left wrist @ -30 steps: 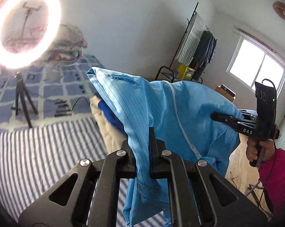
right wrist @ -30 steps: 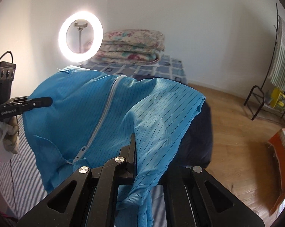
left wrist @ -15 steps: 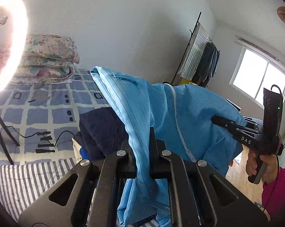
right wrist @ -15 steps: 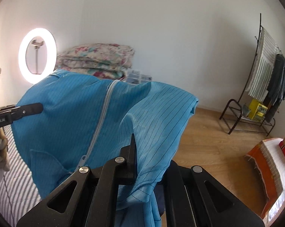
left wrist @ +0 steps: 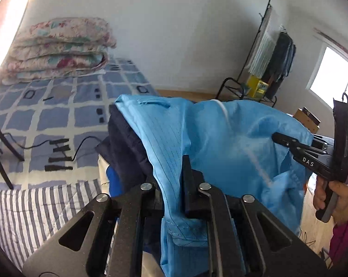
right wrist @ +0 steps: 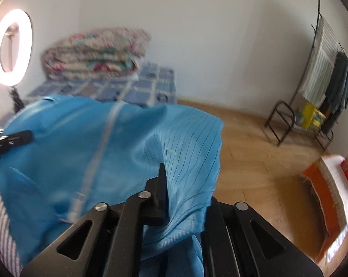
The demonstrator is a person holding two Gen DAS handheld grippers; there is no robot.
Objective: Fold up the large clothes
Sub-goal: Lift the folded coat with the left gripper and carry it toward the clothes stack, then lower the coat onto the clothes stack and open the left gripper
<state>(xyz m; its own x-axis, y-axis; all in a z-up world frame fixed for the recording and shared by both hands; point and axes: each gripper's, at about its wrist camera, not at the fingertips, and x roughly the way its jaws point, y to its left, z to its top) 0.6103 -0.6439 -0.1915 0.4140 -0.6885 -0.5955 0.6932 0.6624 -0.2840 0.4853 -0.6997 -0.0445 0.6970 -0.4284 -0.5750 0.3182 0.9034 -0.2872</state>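
A light blue zip-up garment (left wrist: 220,133) with thin dark stripes and a white zipper hangs spread between my two grippers. My left gripper (left wrist: 174,168) has one edge of it between its fingers, and its jaws are opening. My right gripper (right wrist: 174,173) has the other edge between its fingers, with its jaws opening too; the cloth hides its right finger. The left wrist view shows the right gripper (left wrist: 277,138) in a person's hand (left wrist: 335,196). In the right wrist view, the left gripper (right wrist: 24,136) pokes in beside the blurred blue garment (right wrist: 81,143). The garment hangs over a dark navy pile of clothes (left wrist: 125,143).
The bed has a striped sheet (left wrist: 35,207) and a blue checked cover (left wrist: 58,106) with cables (left wrist: 58,152) and folded floral quilts (left wrist: 58,48). A ring light (right wrist: 11,46) on a tripod stands at the left. A drying rack (right wrist: 324,69) stands on the wooden floor at the right.
Both grippers carried the blue garment sideways and lower, over the dark pile. The ring light slid out of the left wrist view. The cloth stays between both pairs of fingers.
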